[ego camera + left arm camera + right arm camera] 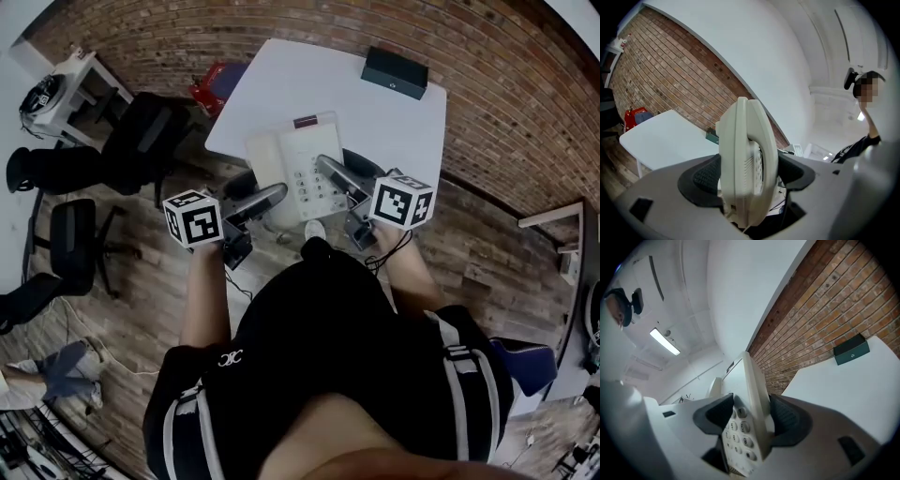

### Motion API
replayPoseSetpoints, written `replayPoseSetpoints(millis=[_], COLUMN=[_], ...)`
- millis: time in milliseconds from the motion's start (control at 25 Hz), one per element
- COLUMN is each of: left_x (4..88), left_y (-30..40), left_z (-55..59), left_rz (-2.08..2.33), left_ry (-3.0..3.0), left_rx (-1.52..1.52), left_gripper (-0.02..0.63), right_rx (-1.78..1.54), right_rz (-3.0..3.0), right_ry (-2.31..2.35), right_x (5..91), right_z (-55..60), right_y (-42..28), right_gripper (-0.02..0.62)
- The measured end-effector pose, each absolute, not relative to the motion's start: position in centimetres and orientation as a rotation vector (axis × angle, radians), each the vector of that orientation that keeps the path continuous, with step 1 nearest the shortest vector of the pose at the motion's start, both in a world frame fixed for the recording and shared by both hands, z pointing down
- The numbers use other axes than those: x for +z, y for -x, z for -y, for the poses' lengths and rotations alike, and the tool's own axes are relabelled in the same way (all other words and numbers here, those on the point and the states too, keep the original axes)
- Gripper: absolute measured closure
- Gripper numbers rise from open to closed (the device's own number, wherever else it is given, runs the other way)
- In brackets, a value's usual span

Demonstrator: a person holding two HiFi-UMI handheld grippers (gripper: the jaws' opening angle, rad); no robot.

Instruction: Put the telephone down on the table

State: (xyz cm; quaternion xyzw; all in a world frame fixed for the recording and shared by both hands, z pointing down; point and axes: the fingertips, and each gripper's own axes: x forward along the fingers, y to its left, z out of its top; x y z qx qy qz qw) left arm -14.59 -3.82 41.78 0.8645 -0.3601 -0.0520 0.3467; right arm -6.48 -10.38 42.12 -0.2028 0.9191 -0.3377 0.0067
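A cream desk telephone [297,167] with its handset on the left side hangs over the near edge of the white table [328,94], clamped from both sides. My left gripper [265,200] is shut on its handset side, and my right gripper [330,175] is shut on its keypad side. In the left gripper view the telephone [747,164] stands edge-on between the dark pads [705,178]. In the right gripper view its keypad [740,437] shows between the pads [785,420], with the table [843,394] beyond.
A dark green box [395,71] lies at the table's far right corner, also visible in the right gripper view as the box [851,350]. A red object [208,89] sits at the table's left. Black chairs [141,141] stand on the wooden floor at left. A brick wall runs behind.
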Motion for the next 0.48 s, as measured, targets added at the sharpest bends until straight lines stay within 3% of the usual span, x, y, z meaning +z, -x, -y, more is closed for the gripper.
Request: replayPoseSetpoints(millis=[480], left_x=[43.6], left_y=[18.1], left_z=[20.6], left_rz=[0.902], left_ry=[-2.154], left_rx=[-0.092], left_gripper=[0.232], right_rx=[-1.177], right_rz=[-2.886], right_ry=[0.64], right_x=[44.1], right_z=[27.3], right_y=[10.2], right_gripper=[0.357])
